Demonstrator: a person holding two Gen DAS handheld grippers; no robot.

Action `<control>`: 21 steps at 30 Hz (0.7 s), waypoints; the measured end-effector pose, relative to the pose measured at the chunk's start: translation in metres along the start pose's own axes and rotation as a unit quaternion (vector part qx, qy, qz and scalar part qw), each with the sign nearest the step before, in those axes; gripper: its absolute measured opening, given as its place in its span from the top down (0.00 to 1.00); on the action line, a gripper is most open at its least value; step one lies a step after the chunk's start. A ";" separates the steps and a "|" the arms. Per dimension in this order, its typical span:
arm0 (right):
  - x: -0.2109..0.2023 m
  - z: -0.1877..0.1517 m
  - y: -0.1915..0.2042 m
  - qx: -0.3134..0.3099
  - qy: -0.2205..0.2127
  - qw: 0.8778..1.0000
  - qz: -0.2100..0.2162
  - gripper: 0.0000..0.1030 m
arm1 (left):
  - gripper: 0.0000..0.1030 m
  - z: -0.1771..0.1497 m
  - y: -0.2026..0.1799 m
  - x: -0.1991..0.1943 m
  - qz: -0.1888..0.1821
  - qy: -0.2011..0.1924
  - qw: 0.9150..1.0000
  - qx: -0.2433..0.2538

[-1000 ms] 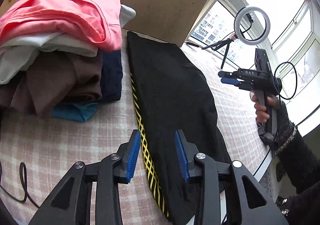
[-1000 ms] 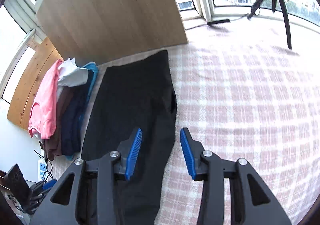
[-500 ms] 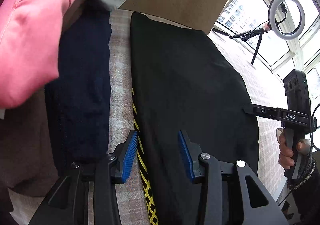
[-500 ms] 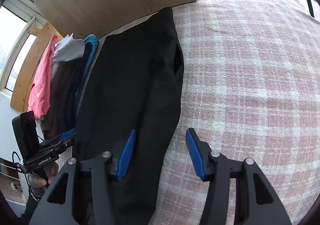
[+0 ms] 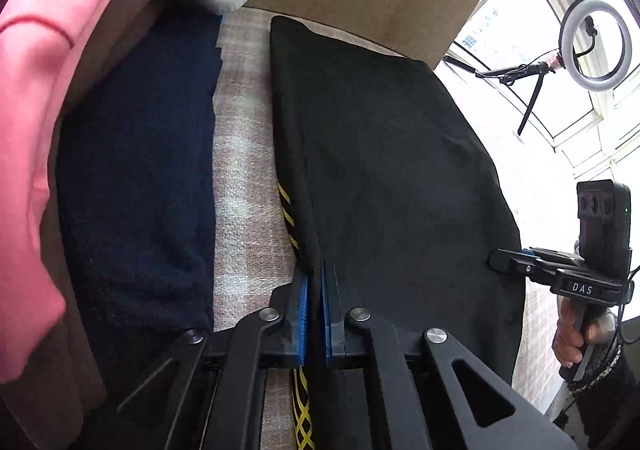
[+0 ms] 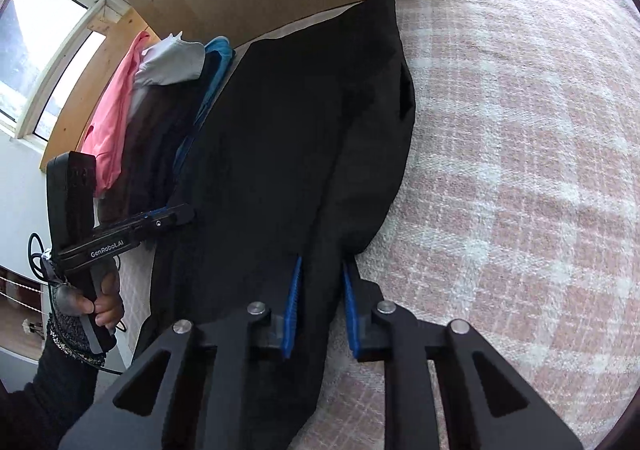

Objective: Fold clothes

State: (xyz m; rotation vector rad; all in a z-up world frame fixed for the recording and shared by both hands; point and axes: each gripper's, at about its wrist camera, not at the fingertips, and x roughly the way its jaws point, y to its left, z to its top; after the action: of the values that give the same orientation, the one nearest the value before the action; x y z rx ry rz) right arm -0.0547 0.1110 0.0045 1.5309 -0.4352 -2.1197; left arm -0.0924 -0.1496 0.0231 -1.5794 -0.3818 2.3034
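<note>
1. Black long garment with yellow side stripes (image 5: 384, 170) lies flat and lengthwise on the pink plaid cloth-covered surface (image 6: 520, 170).
2. Left gripper (image 5: 314, 282): jaws pressed together on its striped edge.
3. Right gripper (image 6: 320, 282): jaws partly spread, straddling the opposite edge.
4. Stacked folded clothes (image 5: 132, 170) lie beside it; this garment's crosswise fold evidently remains.
</note>
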 end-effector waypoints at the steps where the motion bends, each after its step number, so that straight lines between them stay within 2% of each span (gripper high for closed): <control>1: 0.000 -0.001 -0.001 0.000 0.001 1.000 0.005 0.89 | 0.96 -0.001 0.002 -0.001 -0.005 -0.002 1.000 -0.005; 4: -0.005 -0.003 -0.002 0.005 -0.009 1.000 0.027 0.93 | 0.97 -0.007 0.000 -0.005 -0.006 -0.015 1.000 0.001; 9: -0.025 -0.003 -0.003 0.019 -0.042 0.996 0.074 0.93 | 0.98 -0.007 -0.002 -0.030 -0.049 -0.046 0.998 -0.002; 12: -0.038 -0.002 0.001 0.007 -0.059 0.995 0.075 0.93 | 0.98 -0.005 -0.007 -0.049 -0.058 -0.065 0.996 0.004; 17: -0.075 0.003 0.011 0.002 -0.102 0.991 0.086 0.93 | 0.98 0.002 -0.019 -0.096 -0.074 -0.112 0.991 0.016; 21: -0.123 0.018 0.045 -0.036 -0.156 0.982 0.099 0.93 | 0.98 0.013 -0.038 -0.145 -0.070 -0.163 0.983 0.043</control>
State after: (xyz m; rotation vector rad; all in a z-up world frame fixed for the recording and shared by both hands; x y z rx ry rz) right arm -0.0313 0.1414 0.1308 1.0680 -0.5872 -2.1944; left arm -0.0516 -0.1743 0.1657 -1.0962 -0.4485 2.4325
